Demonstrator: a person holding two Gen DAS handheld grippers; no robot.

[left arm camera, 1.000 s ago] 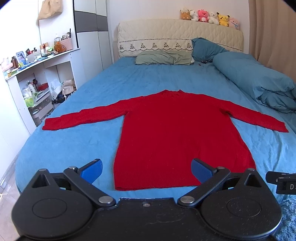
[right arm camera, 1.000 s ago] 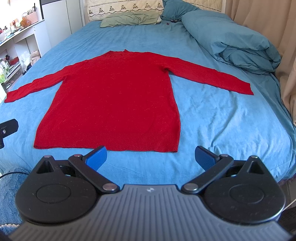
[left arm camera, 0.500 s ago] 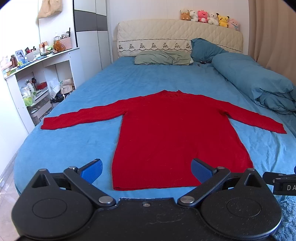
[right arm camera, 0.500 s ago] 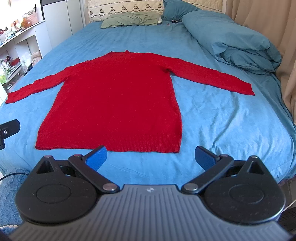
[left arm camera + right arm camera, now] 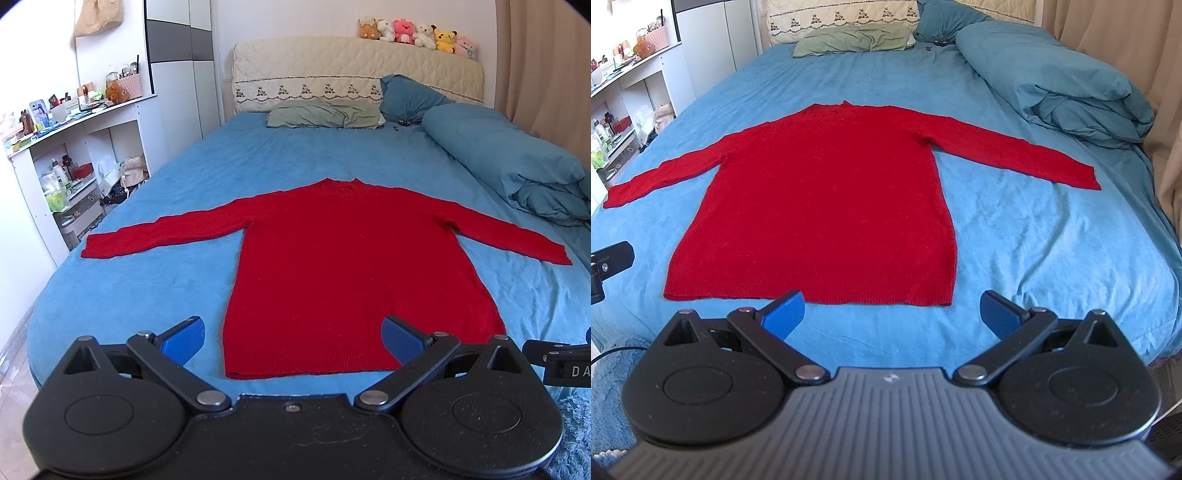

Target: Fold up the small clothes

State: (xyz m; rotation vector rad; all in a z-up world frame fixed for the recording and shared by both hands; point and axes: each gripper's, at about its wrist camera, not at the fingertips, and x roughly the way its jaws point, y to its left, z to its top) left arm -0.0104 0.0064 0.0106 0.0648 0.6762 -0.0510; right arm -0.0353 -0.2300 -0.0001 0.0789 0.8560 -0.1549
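The red sweater [image 5: 343, 266] lies flat on the blue bed [image 5: 147, 280], neck toward the headboard [image 5: 354, 74] and ribbed hem toward the foot edge, with both sleeves stretched out to the two sides. From the left wrist camera, the left gripper [image 5: 291, 338] hangs just short of the foot edge, jaws wide apart and empty; its blue pads [image 5: 183, 338] sit over the hem's left corner and middle, but whether they touch the cloth I cannot tell. The left sleeve reaches close to the bed's left edge, and beyond that stand white shelves [image 5: 74, 177] crowded with bottles. A green pillow [image 5: 325, 116] rests at the head of the bed, a rolled blue duvet [image 5: 517, 166] runs along the right edge, and a row of plush toys [image 5: 417, 31] sits on the headboard. From the right wrist camera, the right gripper [image 5: 892, 314] is likewise spread wide and holding nothing, poised near the foot edge by the hem's right half, with a strip of bare sheet between it and the hem. The sweater [image 5: 820, 210] looks smooth and free of creases. As I judge it, the spreading is done and no fold has been made; sleeves and body are all left to do.
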